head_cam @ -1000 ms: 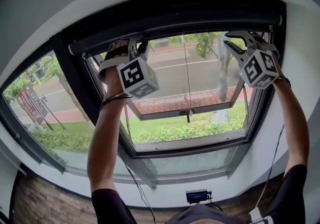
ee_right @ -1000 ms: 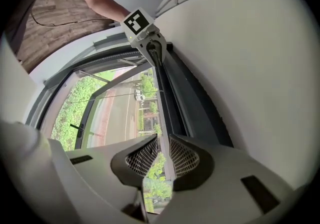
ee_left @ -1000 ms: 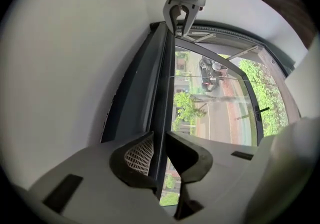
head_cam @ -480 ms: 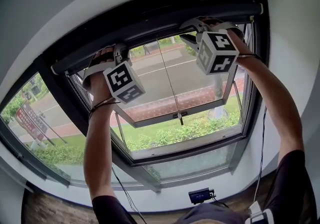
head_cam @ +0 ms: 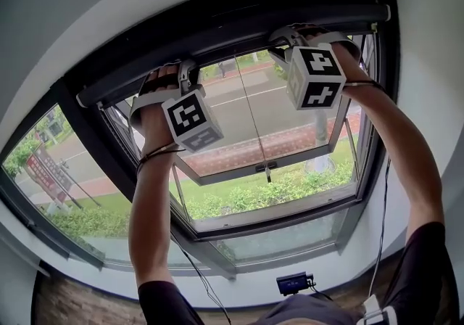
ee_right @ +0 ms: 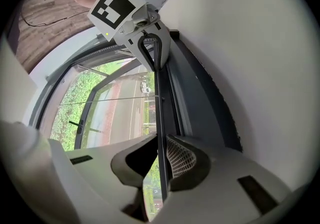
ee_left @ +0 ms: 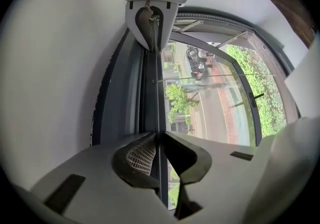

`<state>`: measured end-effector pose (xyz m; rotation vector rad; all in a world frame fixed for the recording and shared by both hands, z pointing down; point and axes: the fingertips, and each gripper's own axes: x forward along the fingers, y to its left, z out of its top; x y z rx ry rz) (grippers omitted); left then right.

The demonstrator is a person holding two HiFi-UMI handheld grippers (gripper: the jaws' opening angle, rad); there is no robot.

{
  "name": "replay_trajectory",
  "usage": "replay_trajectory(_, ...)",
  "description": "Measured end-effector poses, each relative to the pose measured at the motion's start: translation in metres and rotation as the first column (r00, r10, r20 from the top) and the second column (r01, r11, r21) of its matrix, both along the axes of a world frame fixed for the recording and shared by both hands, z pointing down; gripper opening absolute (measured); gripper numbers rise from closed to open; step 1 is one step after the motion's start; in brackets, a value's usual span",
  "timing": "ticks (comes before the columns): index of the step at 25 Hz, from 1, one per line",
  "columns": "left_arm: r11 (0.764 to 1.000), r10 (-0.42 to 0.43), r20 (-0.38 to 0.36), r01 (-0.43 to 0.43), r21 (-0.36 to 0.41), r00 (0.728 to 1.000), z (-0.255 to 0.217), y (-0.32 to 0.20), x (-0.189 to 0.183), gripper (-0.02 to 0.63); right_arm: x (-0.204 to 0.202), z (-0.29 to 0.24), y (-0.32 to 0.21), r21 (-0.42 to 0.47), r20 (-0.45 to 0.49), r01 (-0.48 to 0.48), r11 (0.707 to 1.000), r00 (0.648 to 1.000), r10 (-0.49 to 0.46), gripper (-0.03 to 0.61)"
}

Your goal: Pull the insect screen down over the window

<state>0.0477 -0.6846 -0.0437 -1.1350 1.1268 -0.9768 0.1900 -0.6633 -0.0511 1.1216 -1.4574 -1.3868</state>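
Note:
The insect screen is rolled up in a dark housing (head_cam: 239, 22) across the window's top. Its thin pull bar (ee_left: 153, 93) runs along the lower edge, with a cord (head_cam: 246, 99) and small handle (head_cam: 267, 168) hanging from it. My left gripper (head_cam: 172, 75) is raised to the bar left of centre. Its jaws (ee_left: 159, 137) have just been closing and now pinch the bar's thin edge. My right gripper (head_cam: 290, 35) holds the same bar (ee_right: 162, 103) further right, with its jaws (ee_right: 160, 142) shut on the edge. Each gripper sees the other along the bar.
Behind the bar, a window sash (head_cam: 268, 164) tilts outward over a street and green verge. A fixed glass pane (head_cam: 51, 164) lies to the left. White wall surrounds the frame. A small black device (head_cam: 292, 284) sits on the sill, and cables hang by my arms.
My right gripper has swung in from the window's right side up to the pull bar. The left gripper has stayed at the bar, rolling slightly.

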Motion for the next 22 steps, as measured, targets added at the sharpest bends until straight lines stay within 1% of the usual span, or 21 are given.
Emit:
replay_trajectory(3,0.999,0.024,-0.014,-0.024,-0.038,1.000,0.001,0.000,0.001,0.051,0.001,0.001,0.000,-0.018,-0.003,-0.002,1.000,1.000,0.002,0.057)
replay_trajectory(6,0.999,0.014,-0.004,-0.014,-0.034,1.000,-0.001,0.000,0.001,0.046,0.002,-0.001,0.000,-0.004,-0.028,-0.028,1.000,0.999,0.028,0.043)
replay_trajectory(7,0.999,0.010,-0.009,-0.011,-0.035,1.000,-0.001,0.000,0.000,0.046,0.001,-0.002,-0.001,0.007,-0.041,-0.038,0.999,0.998,0.038,0.029)
replay_trajectory(10,0.999,0.004,-0.036,-0.006,-0.044,0.999,0.001,0.000,-0.001,0.038,-0.001,0.000,-0.004,0.012,-0.072,-0.066,0.998,0.995,0.067,0.025)
replay_trajectory(13,0.999,0.004,-0.034,-0.006,-0.048,0.999,0.003,-0.001,0.000,0.023,0.000,0.006,-0.005,-0.031,-0.089,-0.085,0.996,0.993,0.082,0.025)
replay_trajectory(15,0.998,0.010,-0.033,-0.012,-0.069,0.999,0.011,0.001,0.002,0.018,0.001,0.012,-0.004,-0.045,-0.100,-0.095,0.994,0.991,0.090,0.023)
replay_trajectory(19,0.990,0.055,-0.042,-0.060,-0.126,0.998,0.036,0.006,0.008,0.017,0.002,0.039,-0.002,-0.092,-0.115,-0.110,0.990,0.988,0.099,0.023)
replay_trajectory(20,0.989,0.057,-0.046,-0.063,-0.132,0.997,0.043,0.008,0.006,0.017,-0.001,0.048,-0.003,-0.101,-0.118,-0.103,0.990,0.989,0.091,0.023)
replay_trajectory(22,0.988,0.038,-0.038,-0.043,-0.149,0.999,0.062,0.008,0.001,0.015,-0.004,0.065,-0.004,-0.117,-0.126,-0.093,0.989,0.989,0.079,0.023)
